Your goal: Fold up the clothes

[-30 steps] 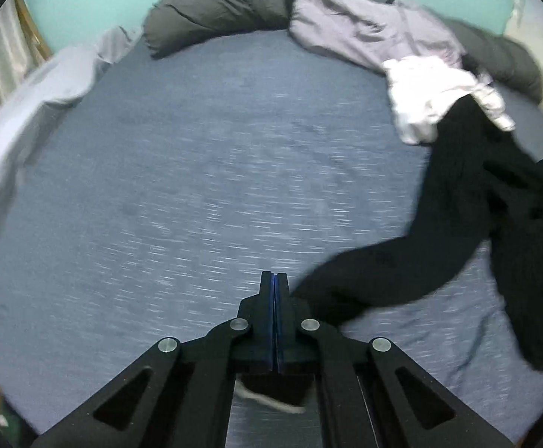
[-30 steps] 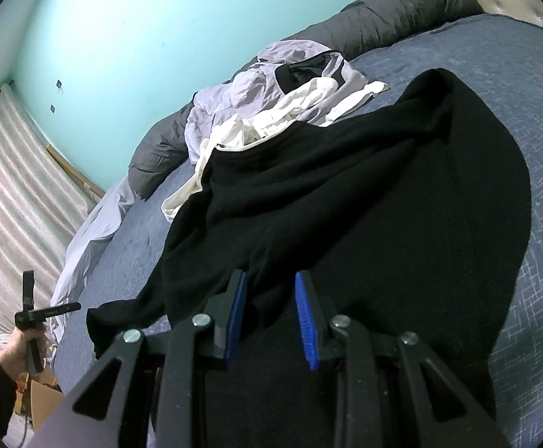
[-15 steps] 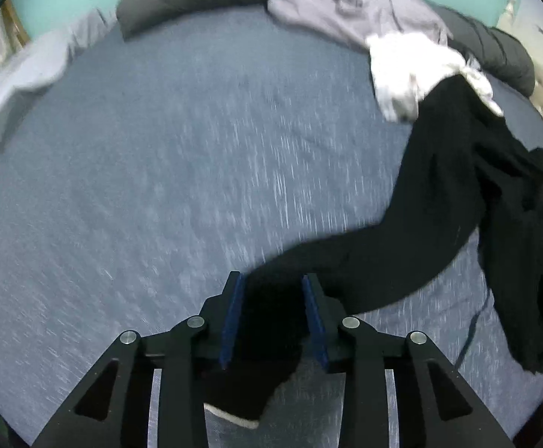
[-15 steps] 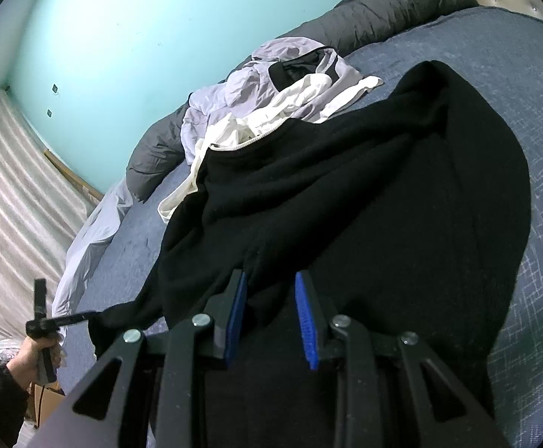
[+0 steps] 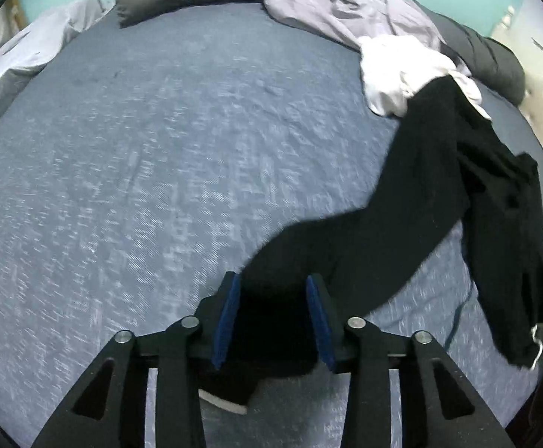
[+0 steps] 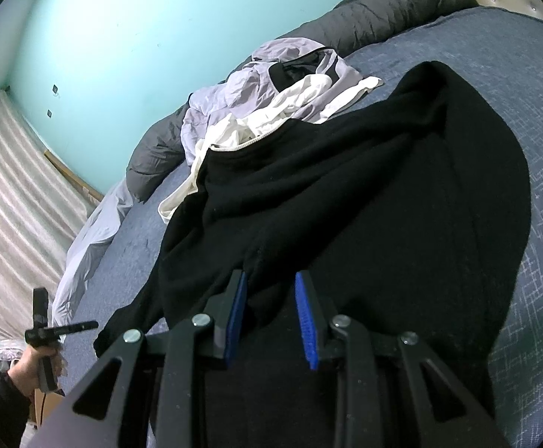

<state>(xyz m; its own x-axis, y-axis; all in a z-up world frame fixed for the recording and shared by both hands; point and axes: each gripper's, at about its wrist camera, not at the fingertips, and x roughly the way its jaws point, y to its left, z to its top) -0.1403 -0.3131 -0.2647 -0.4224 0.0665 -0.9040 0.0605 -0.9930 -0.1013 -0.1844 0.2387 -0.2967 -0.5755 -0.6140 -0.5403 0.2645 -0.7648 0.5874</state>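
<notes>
Left wrist view: the left gripper, jaws just parted and no longer pinching, straddles the sleeve end of a black sweater lying on the blue bed; the loose sleeve could bunch. Right wrist view: the right gripper stands part-open over the sweater's body; whether it grips cloth cannot be told, so a pull may drag the white garment beyond the sweater.

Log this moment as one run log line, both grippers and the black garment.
left gripper: jaws just opened, sleeve end between | right gripper: shut on black garment | bed: garment spread, unfolded
</notes>
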